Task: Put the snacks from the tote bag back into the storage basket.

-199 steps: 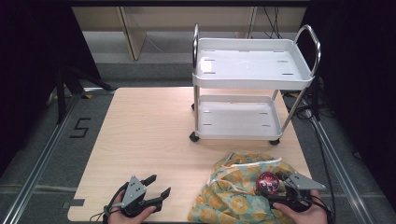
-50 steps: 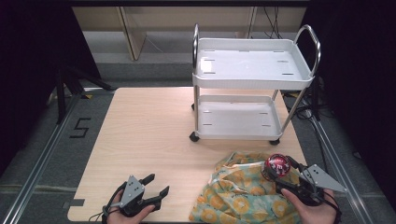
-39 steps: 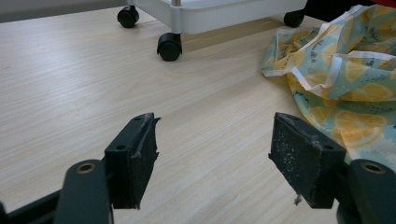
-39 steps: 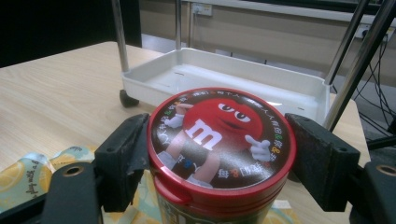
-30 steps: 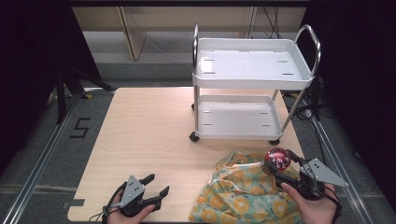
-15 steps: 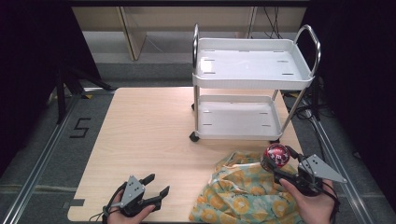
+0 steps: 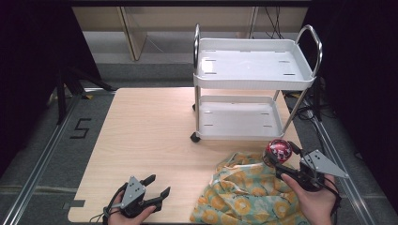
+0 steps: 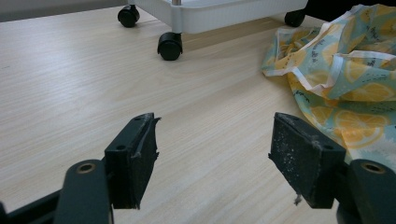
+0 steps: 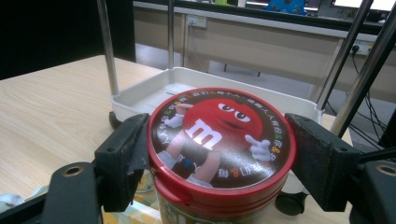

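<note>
High view: a pale wooden surface (image 7: 150, 126) carries a white two-tier cart (image 7: 253, 70) at its far right and a yellow-patterned cloth (image 7: 248, 192) crumpled at its near right edge. The right claw (image 7: 278, 161), held in a hand (image 7: 312, 201) at the lower right, is clamped on a red-lidded jar (image 7: 278, 151), which sits above the cloth's far edge, just in front of the cart's lower tray (image 7: 239, 117). The left claw (image 7: 157, 186) lies low at the near left of the surface, its jaws apart and holding nothing, well apart from the cloth. Left gripper view: the left claw (image 8: 212, 149) shows its two black jaws spread wide over bare wood; the cloth (image 8: 345, 70), printed with lemon slices, lies to the right beyond them, and two of the cart's black castors (image 8: 169, 45) stand on the surface farther off. Right gripper view: the right claw (image 9: 219, 144) grips the jar (image 9: 222, 140) from both sides, the jaws pressing just under the rim of the lid, whose top bears a red cartoon figure with a white letter "m". The jar is upright. Behind it stands the lower tray (image 9: 154, 93) of the cart, with chrome posts (image 9: 108, 44) rising at left and right; a strip of cloth (image 9: 135, 205) shows beneath the jar.
</note>
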A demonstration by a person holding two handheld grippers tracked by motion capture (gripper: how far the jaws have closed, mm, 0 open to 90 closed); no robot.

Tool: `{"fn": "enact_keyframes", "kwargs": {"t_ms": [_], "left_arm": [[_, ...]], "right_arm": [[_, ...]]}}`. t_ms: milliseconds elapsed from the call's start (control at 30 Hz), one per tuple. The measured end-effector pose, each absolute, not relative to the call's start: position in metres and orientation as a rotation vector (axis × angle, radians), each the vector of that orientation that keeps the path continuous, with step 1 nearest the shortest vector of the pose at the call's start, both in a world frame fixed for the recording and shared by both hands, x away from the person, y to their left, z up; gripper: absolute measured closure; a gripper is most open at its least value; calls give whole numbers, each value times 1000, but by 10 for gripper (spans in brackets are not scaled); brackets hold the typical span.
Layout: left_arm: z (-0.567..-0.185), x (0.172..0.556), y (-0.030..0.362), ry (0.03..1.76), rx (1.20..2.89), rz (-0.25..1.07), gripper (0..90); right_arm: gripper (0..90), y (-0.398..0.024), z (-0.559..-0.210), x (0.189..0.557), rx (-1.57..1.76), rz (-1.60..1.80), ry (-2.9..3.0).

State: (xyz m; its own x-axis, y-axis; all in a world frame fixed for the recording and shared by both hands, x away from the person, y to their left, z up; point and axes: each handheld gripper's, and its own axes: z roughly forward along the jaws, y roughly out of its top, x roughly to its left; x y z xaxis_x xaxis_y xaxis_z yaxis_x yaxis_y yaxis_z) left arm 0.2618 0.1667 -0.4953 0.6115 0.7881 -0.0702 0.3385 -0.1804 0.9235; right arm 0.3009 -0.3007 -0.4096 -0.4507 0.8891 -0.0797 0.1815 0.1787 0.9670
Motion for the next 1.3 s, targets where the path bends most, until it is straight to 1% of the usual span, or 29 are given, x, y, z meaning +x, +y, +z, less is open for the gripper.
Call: {"fn": "enact_keyframes", "kwargs": {"t_ms": [100, 1300], "left_arm": [[-495, 262, 167, 920, 1770, 527, 311], [-496, 262, 167, 921, 1760, 531, 311]], "right_arm": [[263, -299, -410, 302, 1051, 1344, 1778], [264, -302, -404, 323, 1043, 1301, 1736]]}}
